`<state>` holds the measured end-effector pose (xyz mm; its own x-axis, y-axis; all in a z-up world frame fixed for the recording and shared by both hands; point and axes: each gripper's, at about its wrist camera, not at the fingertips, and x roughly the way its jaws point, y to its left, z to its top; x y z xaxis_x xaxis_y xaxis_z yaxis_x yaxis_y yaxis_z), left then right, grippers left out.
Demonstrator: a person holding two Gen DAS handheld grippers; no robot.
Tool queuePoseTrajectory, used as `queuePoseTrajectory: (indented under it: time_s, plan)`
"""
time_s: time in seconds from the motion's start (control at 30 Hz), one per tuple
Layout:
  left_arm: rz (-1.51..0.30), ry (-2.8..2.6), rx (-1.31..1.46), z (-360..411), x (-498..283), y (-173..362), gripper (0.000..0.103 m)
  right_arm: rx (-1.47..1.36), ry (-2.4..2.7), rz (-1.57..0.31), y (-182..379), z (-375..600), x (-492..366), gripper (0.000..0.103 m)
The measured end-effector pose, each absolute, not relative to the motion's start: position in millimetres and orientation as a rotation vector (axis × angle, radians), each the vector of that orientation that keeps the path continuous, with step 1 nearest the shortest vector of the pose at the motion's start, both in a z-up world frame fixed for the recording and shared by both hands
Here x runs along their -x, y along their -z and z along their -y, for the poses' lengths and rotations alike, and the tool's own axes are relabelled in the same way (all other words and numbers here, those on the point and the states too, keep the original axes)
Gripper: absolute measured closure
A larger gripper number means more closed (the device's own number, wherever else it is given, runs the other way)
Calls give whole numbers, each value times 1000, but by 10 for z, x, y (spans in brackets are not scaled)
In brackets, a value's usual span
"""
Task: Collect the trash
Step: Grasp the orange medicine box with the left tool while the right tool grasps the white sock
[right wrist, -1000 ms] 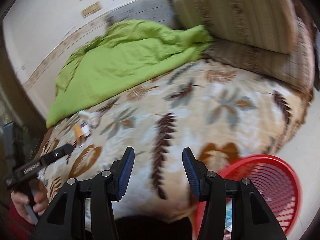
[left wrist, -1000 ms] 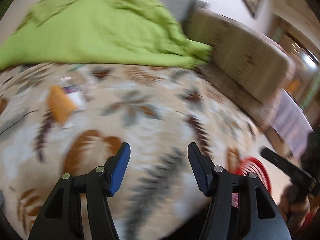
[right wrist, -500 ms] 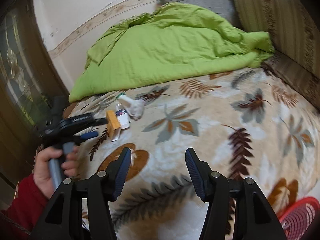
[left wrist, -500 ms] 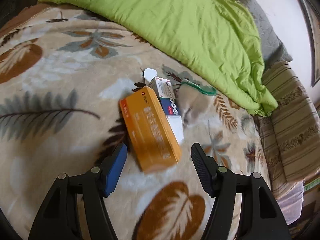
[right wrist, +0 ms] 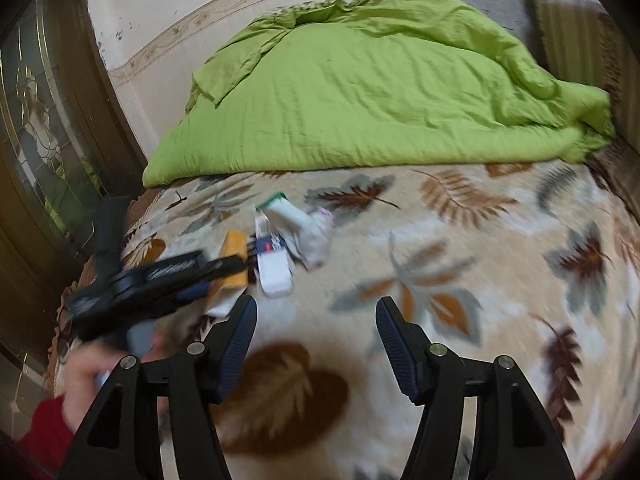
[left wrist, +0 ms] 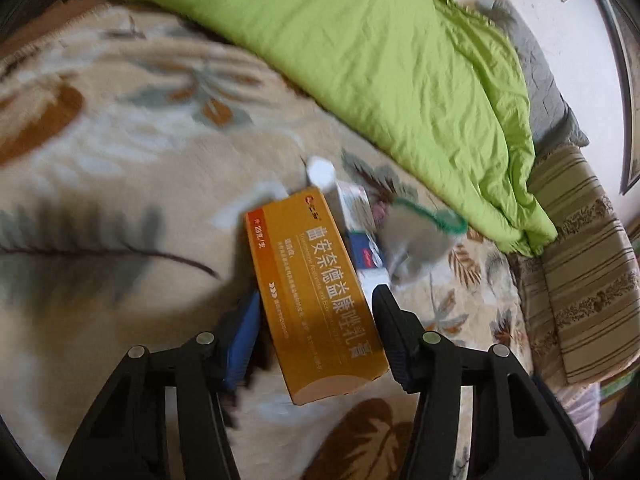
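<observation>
The left gripper point(left wrist: 316, 316) straddles the orange box point(left wrist: 316, 292) on the bed point(left wrist: 120, 184), jaws spread, contact unclear; the right gripper point(right wrist: 316, 340) hovers, jaws wide, empty.

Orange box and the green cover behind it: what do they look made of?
Orange box: thin printed cardboard, it seems, with a slight sheen; flat faces, crisp folded edges, and an open end showing a pale inside. Green cover: soft matte woven fabric, probably padded; it wrinkles finely and lies in puffy folds.
</observation>
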<state>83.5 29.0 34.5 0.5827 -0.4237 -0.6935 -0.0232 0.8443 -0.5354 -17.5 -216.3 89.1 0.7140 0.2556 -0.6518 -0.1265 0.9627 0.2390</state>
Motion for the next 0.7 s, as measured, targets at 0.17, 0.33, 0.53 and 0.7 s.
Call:
queuePoseTrajectory:
  time_s: [0.17, 0.33, 0.53, 0.7]
  plan:
    - [-844, 170, 437, -476, -783, -567, 59, -132, -228, -752, -775, 1822, -434, 36]
    - [-850, 143, 380, -457, -860, -533, 59, -90, -190, -783, -527, 1540, -1018, 36]
    - [-904, 143, 374, -444, -940, -403, 53, -135, -103, -796, -435, 1716, -1105, 92]
    - [-969, 168, 388, -363, -1020, -230, 48, -305, -70, -717, -611, 2053, -672, 93]
